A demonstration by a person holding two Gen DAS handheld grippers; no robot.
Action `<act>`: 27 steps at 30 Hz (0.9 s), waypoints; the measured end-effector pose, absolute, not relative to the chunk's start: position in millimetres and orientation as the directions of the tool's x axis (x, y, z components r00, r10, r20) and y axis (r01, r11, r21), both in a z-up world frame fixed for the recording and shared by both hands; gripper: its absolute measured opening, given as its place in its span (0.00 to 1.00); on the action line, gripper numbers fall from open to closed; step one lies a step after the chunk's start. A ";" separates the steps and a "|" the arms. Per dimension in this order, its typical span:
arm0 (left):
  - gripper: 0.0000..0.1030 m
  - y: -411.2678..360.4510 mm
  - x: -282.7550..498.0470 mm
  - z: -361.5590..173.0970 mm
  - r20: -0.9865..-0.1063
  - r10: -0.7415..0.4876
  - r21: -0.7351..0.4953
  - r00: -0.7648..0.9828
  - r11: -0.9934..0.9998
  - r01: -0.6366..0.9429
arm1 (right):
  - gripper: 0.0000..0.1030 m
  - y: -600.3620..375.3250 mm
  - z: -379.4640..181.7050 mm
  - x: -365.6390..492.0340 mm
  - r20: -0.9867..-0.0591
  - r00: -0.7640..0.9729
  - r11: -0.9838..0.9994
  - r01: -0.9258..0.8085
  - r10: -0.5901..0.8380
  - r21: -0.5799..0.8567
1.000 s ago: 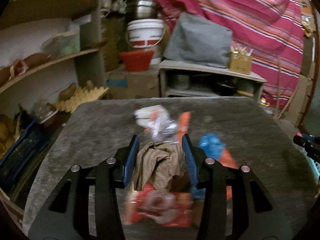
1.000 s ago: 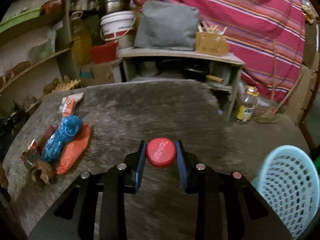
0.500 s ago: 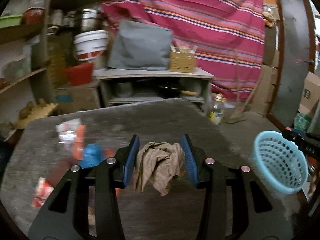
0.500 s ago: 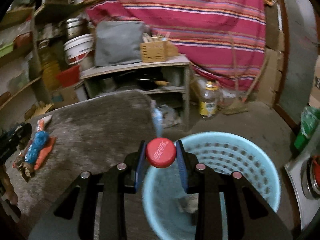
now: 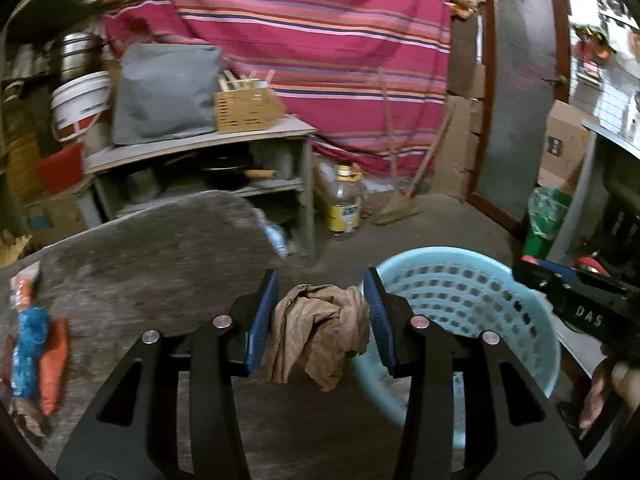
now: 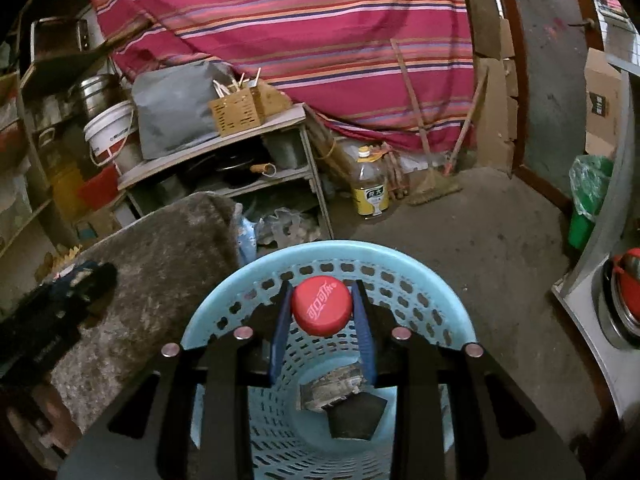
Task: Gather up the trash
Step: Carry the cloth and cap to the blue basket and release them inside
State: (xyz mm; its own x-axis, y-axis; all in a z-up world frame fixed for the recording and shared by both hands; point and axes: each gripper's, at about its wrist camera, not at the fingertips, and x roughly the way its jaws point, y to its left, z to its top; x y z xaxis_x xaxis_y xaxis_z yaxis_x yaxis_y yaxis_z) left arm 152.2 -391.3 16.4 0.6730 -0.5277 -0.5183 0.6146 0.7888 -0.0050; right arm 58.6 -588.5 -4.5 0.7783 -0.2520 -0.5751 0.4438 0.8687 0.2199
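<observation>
My left gripper [image 5: 322,312] is shut on a crumpled brown paper [image 5: 320,332] and holds it over the table's right edge, just left of the light blue basket [image 5: 460,292]. My right gripper [image 6: 322,308] is shut on a red bottle cap [image 6: 321,305] and holds it above the mouth of the basket [image 6: 328,256], which has some trash [image 6: 332,388] at its bottom. Blue and orange wrappers [image 5: 36,340] lie on the grey table [image 5: 160,248] at the far left. The right gripper also shows in the left wrist view [image 5: 576,300].
A shelf unit [image 5: 208,160] with a grey bag and a wooden box stands behind the table. A plastic bottle [image 6: 370,184] and a broom [image 6: 432,184] stand on the floor by the striped cloth. A green bin [image 6: 588,200] is at the right.
Both grippers have swung right. The left one now holds the paper beside the basket. The right one has moved from the basket's near rim to over its opening.
</observation>
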 end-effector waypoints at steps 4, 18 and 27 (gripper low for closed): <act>0.42 -422.2 145.2 13.2 -0.527 -0.543 0.006 0.654 0.767 0.642 | 0.29 -594.7 -11.1 58.2 -0.586 0.765 0.863 0.461 -0.267 0.208; 0.58 -457.1 157.7 0.4 -0.580 -0.533 -0.005 0.616 0.759 0.651 | 0.29 -610.1 -23.3 52.5 -0.598 0.754 0.838 0.491 -0.272 0.238; 0.84 -423.4 154.2 24.5 -0.514 -0.514 0.018 0.687 0.794 0.607 | 0.29 -602.6 -24.0 60.8 -0.605 0.751 0.848 0.479 -0.263 0.226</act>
